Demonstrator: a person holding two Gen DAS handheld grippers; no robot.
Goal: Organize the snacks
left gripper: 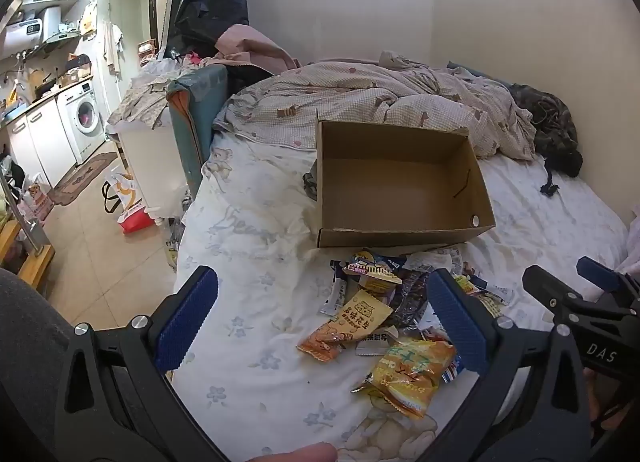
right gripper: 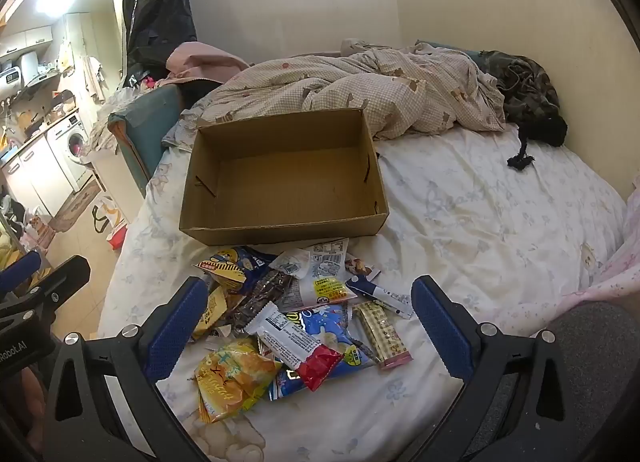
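Note:
An empty brown cardboard box (left gripper: 400,182) (right gripper: 284,178) sits on the white floral bed sheet (left gripper: 256,246) (right gripper: 472,214). In front of it lies a pile of several snack packets (left gripper: 384,310) (right gripper: 296,314): a yellow-orange bag (left gripper: 412,378) (right gripper: 232,378), an orange peanut packet (left gripper: 348,326), a white and red bar (right gripper: 296,346), a blue bag (right gripper: 332,346). My left gripper (left gripper: 320,322) hangs open above the pile's left side, its blue pads wide apart and holding nothing. My right gripper (right gripper: 308,326) is likewise open over the pile. Each gripper shows at the other view's edge.
A crumpled checked quilt (left gripper: 380,102) (right gripper: 360,94) and dark clothing (left gripper: 556,130) (right gripper: 524,94) lie at the bed's far end by the wall. The bed's left edge drops to a tiled floor (left gripper: 100,246) with bags, a white bin and a washing machine (left gripper: 82,118).

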